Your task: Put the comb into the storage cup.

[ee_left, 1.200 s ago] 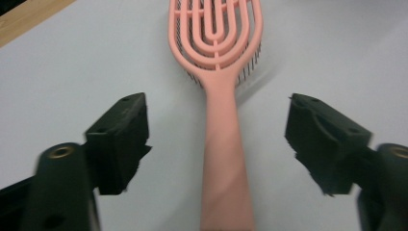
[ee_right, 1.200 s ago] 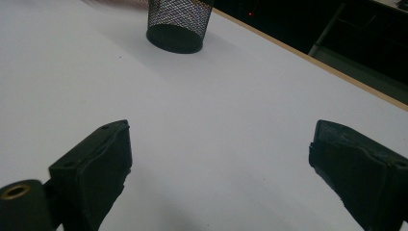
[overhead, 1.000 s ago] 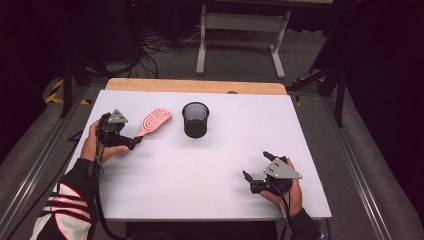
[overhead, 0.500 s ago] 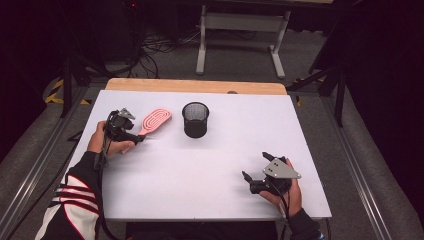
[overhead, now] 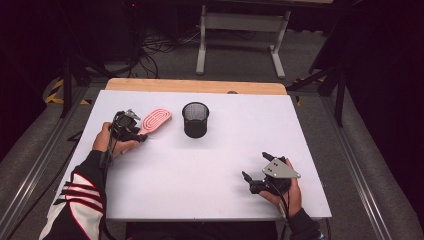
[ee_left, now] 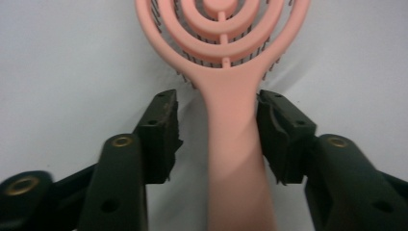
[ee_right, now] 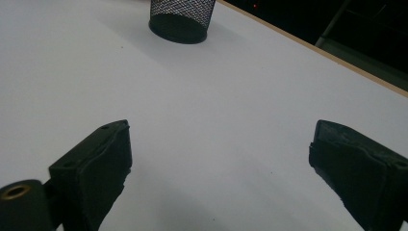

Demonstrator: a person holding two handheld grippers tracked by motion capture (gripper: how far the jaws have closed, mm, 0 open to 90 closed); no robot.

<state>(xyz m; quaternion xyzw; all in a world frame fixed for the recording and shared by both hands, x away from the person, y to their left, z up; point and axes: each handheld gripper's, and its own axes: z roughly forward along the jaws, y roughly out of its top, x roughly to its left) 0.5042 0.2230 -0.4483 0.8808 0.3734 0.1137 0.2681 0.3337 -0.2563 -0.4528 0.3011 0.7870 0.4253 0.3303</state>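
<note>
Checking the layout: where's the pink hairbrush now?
High view: the pink hairbrush lies far-left on the white table, left of the black mesh cup, handle between the left gripper jaws.

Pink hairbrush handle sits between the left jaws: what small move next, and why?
Probably finish closing the left hand-held gripper. Its jaws have just been closing and flank the hairbrush handle, but gaps show on both sides, so nothing is gripped yet.

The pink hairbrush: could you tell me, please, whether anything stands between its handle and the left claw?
Nothing visible does. The hairbrush handle lies between the left claw's jaws, which have just been closing; small gaps remain at both pads.
</note>
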